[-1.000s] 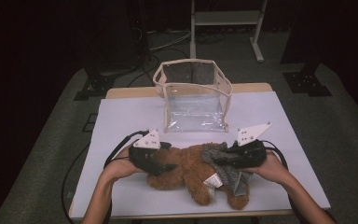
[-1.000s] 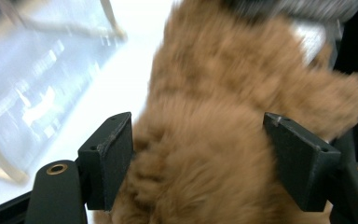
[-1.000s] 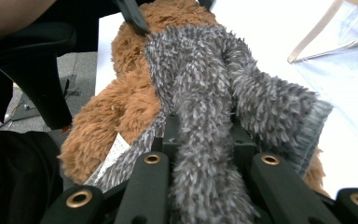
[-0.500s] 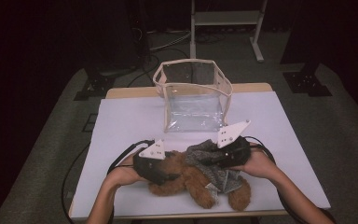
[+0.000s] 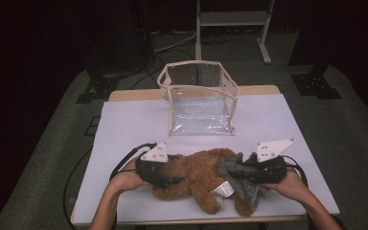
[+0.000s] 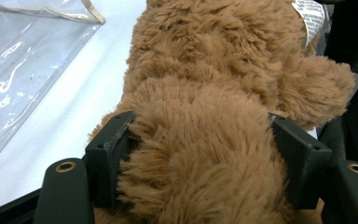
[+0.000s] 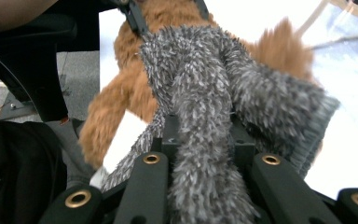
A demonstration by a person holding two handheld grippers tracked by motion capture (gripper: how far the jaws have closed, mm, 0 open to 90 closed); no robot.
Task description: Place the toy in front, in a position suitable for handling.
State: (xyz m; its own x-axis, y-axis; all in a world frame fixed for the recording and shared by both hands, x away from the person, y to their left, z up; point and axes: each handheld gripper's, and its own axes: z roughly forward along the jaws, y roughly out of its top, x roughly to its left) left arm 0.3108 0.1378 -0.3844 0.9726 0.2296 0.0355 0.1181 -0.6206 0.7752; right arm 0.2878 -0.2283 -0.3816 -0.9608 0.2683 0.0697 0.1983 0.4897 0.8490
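A brown plush teddy bear [image 5: 199, 175] lies across the near part of the white table [image 5: 134, 124], with a white label [image 5: 223, 190] on it. A grey fuzzy knitted garment [image 5: 237, 184] wraps its right end. My left gripper [image 5: 174, 179] is at the bear's left end, and in the left gripper view its jaws [image 6: 200, 154] press into the brown fur [image 6: 205, 70] from both sides. My right gripper [image 5: 243, 171] is shut on a fold of the grey garment [image 7: 200, 93], which runs between its jaws [image 7: 203, 140].
A clear plastic bag [image 5: 200, 98] with a beige rim stands open at the middle of the table, just beyond the bear. Cables trail from both grippers toward the near edge. A metal stand [image 5: 232, 19] and dark floor lie behind the table.
My right gripper has swung back to the right and toward the near edge with the grey garment in it. The left gripper has hardly moved on the bear.
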